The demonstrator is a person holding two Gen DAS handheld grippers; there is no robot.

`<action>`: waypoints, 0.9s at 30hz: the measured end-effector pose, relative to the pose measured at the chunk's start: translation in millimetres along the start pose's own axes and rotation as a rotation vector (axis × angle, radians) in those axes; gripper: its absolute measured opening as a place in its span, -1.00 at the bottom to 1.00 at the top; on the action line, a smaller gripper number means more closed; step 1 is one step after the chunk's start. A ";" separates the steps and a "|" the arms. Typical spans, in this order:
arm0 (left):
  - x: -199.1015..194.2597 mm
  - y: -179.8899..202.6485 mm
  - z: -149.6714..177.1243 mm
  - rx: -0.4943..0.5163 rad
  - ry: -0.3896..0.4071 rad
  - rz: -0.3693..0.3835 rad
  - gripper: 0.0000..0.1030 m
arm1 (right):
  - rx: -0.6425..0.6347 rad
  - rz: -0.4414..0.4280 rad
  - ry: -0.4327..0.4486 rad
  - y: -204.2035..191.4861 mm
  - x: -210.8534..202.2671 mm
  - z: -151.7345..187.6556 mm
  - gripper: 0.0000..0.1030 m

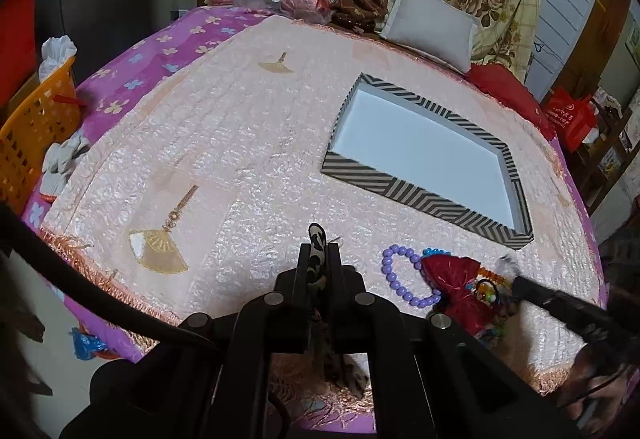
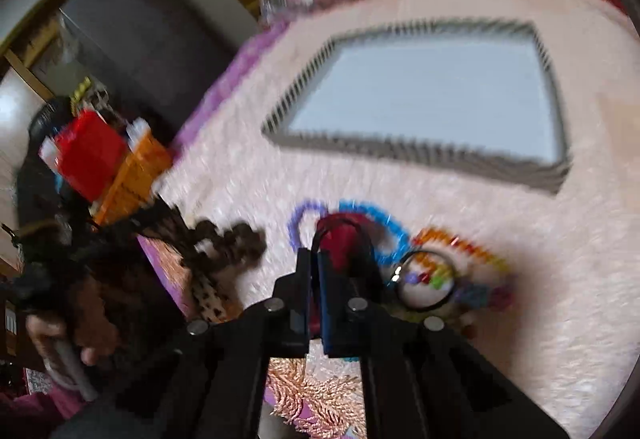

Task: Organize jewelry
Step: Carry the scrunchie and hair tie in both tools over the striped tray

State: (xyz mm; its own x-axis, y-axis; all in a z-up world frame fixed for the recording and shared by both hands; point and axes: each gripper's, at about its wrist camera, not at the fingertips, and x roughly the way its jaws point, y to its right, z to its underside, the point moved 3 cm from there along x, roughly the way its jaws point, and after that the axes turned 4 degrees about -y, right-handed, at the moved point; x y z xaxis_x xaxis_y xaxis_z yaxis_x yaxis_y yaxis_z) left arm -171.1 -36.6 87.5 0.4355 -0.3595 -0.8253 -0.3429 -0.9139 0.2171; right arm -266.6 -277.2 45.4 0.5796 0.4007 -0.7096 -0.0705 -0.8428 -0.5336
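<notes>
With my left gripper (image 1: 319,245) clamped on the patterned band (image 1: 316,259) and my right gripper (image 2: 340,251) closed on the red bow (image 2: 340,239), I advise steady carrying over the striped tray (image 1: 424,199)

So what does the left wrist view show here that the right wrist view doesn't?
Only the left wrist view shows the left gripper shut on a patterned fabric band, the gold fan embroidery on the bedspread and the white pillow.

Only the right wrist view, which is blurred, shows the right gripper shut, the black ring and a hand on the other gripper's handle.

Both show the striped tray, with nothing in it, the purple bead bracelet and the red bow.
</notes>
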 end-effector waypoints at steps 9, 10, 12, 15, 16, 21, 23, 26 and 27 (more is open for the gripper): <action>-7.9 14.8 -7.3 0.041 0.005 0.025 -1.00 | 0.023 -0.068 0.052 4.1 -28.6 -10.6 -0.94; -9.2 16.8 -10.5 0.045 0.005 0.035 -1.00 | 0.023 -0.066 0.056 4.1 -29.8 -13.7 -0.94; -12.3 22.5 -19.1 0.056 0.006 0.056 -1.00 | 0.031 -0.077 0.063 5.7 -30.9 -20.8 -0.94; -15.1 32.0 -35.3 0.076 0.017 0.065 -1.00 | 0.041 -0.059 0.074 7.2 -27.6 -31.6 -0.94; -15.6 36.4 -43.2 0.084 0.024 0.064 -1.00 | 0.040 -0.053 0.077 6.2 -26.4 -34.8 -0.94; -9.1 58.2 -79.2 0.121 0.048 0.068 -1.00 | 0.040 -0.013 0.087 9.9 -16.2 -58.7 -0.94; -2.1 68.5 -94.0 0.137 0.054 0.068 -1.00 | 0.044 -0.002 0.087 13.2 -10.3 -69.9 -0.94; 17.9 85.7 -120.3 0.156 0.050 0.070 -1.00 | 0.053 0.019 0.083 18.7 1.4 -89.2 -0.94; 26.5 89.4 -127.6 0.158 0.046 0.066 -1.00 | 0.055 0.024 0.080 20.0 8.6 -96.8 -0.94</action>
State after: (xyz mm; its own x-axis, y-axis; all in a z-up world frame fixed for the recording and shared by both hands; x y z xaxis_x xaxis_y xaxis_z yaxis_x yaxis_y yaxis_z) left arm -84.1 -152.0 151.5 0.4439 -0.4295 -0.7865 -0.4972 -0.8482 0.1826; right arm -184.4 -325.4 73.2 0.6397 0.3492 -0.6848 -0.1279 -0.8301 -0.5428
